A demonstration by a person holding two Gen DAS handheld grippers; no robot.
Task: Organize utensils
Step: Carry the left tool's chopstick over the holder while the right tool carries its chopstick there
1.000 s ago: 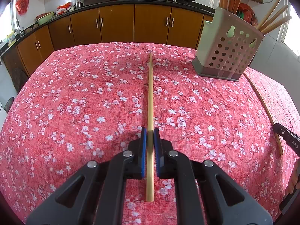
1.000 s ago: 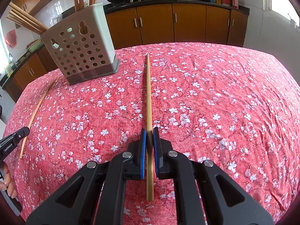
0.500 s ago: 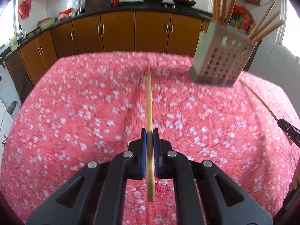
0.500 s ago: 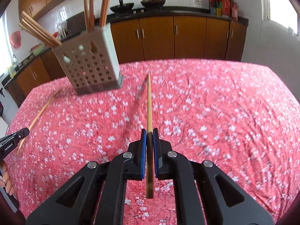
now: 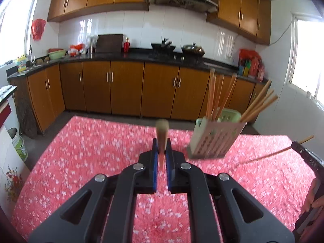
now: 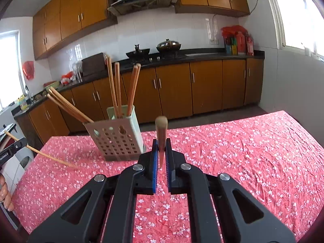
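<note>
My left gripper (image 5: 161,144) is shut on a wooden chopstick (image 5: 162,128), which is held above the red floral tablecloth (image 5: 81,151) and points away from me, foreshortened. My right gripper (image 6: 161,144) is shut on a second chopstick (image 6: 161,126) in the same way. A perforated beige utensil holder (image 5: 212,139) (image 6: 119,139) with several chopsticks upright in it stands on the table, ahead and between the two grippers. Each view catches the other gripper at its edge with its chopstick slanting down towards the cloth: the right gripper (image 5: 296,144) and the left gripper (image 6: 20,143).
Past the table's far edge are a strip of floor and brown base cabinets (image 5: 113,89) under a dark counter with pans. A bucket (image 5: 17,143) stands on the floor at the left. The person's hand (image 5: 316,199) (image 6: 5,192) shows at the frame edges. Open cloth (image 6: 253,154) spreads to the right.
Both grippers have risen with their chopsticks, which have left the cloth. The views have tilted up towards the kitchen wall, and the holder now sits lower in both views.
</note>
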